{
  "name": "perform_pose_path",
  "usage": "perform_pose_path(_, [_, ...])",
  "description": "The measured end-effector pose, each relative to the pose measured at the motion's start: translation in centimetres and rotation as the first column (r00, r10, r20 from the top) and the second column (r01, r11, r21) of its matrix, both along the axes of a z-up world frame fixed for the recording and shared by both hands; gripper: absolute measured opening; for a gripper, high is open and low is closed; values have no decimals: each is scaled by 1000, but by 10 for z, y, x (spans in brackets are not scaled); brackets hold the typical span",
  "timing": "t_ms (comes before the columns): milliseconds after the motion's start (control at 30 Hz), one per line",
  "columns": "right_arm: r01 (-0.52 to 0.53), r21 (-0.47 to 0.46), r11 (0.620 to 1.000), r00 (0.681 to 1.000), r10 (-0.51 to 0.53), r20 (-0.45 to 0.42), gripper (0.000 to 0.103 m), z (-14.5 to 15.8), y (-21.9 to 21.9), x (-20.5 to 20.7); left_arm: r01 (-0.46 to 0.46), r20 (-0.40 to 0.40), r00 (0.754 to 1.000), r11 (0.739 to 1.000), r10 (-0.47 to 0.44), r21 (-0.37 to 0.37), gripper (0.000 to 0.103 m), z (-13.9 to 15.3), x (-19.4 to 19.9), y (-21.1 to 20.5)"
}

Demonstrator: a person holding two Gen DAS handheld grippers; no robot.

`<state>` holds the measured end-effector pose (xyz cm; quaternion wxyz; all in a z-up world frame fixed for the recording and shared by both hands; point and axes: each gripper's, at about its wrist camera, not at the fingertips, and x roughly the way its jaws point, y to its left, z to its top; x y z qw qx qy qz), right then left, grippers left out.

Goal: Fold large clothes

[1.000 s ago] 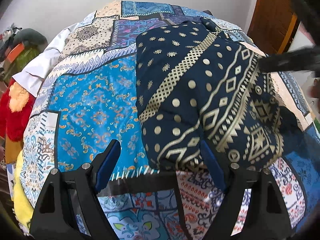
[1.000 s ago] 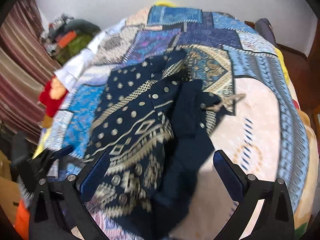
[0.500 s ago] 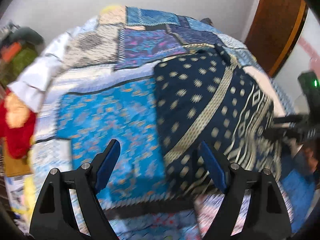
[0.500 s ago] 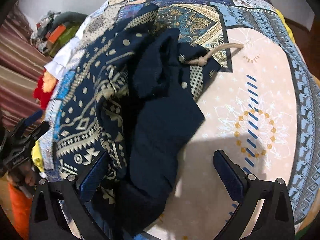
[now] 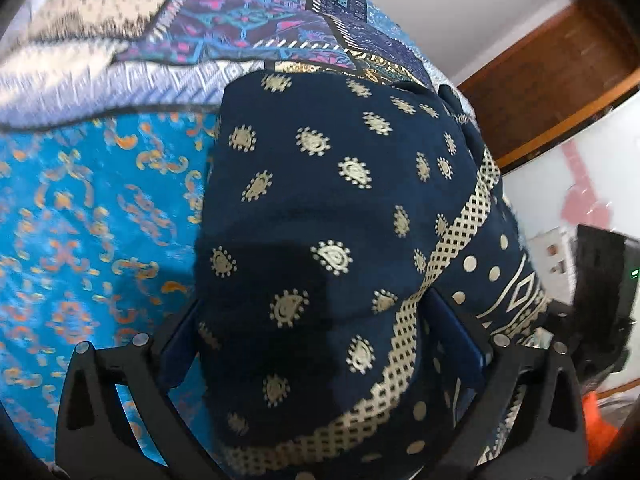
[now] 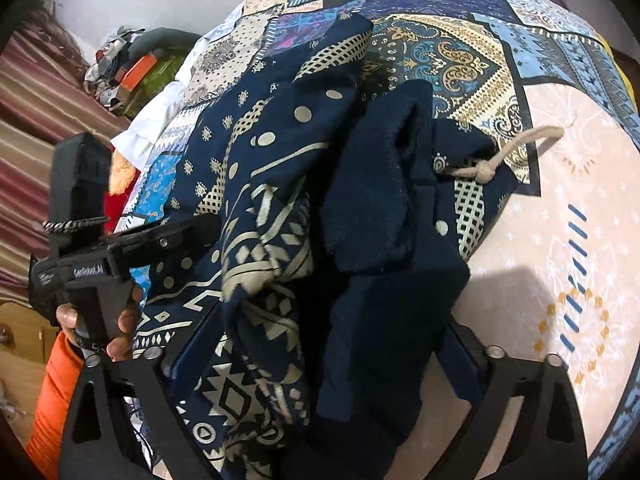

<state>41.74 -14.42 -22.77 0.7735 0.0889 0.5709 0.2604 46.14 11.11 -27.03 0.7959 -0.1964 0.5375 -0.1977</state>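
A navy garment (image 5: pixel 320 220) with gold print lies crumpled on a patchwork bedspread (image 5: pixel 80 200). My left gripper (image 5: pixel 316 340) points down over its dotted part. Its jaws are opening, and cloth lies between them without being pinched. In the right wrist view the garment (image 6: pixel 280 200) is bunched, with its plain dark lining turned up and a beige drawstring (image 6: pixel 500 156) trailing right. My right gripper (image 6: pixel 324 352) straddles the near end of that bunch and its jaws are closing, still wide. The left gripper (image 6: pixel 192 228) reaches in from the left, held by a hand (image 6: pixel 100 320).
The bedspread (image 6: pixel 560 240) shows pale and bare right of the garment. A pile of clothes (image 6: pixel 132 68), a white cloth (image 6: pixel 148 132) and a striped curtain (image 6: pixel 32 100) are at the left. A wooden door (image 5: pixel 560 80) stands beyond the bed. An orange sleeve (image 6: pixel 52 392) is low left.
The left gripper swung right and down over the garment, and its jaws widened around the cloth. The right gripper sank toward the bunch and its jaws narrowed a little.
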Motion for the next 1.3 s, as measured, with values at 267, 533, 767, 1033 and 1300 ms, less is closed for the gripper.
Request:
perform_pose_path(267, [-26, 55, 998, 1000, 27, -3, 46, -4, 11, 10, -22, 43, 999, 1000, 23, -22, 65, 16, -16, 0])
perform_pose_path(533, [-77, 27, 997, 993, 75, 88, 28, 30, 31, -4, -34, 144, 989, 998, 25, 60, 47, 64, -47, 2])
perform_pose_path(767, [-141, 48, 989, 981, 133, 143, 27, 70, 64, -28, -106, 217, 973, 989, 81, 104, 47, 111, -94, 45])
perform_pose_path(1033, [-246, 76, 966, 958, 231, 171, 27, 89, 126, -58, -214, 237, 956, 963, 172, 166, 47, 127, -148, 100])
perform_pose_path(1300, [-317, 54, 947, 947, 313, 73, 27, 45, 177, -69, -281, 126, 957, 945, 262, 170, 47, 74, -158, 130])
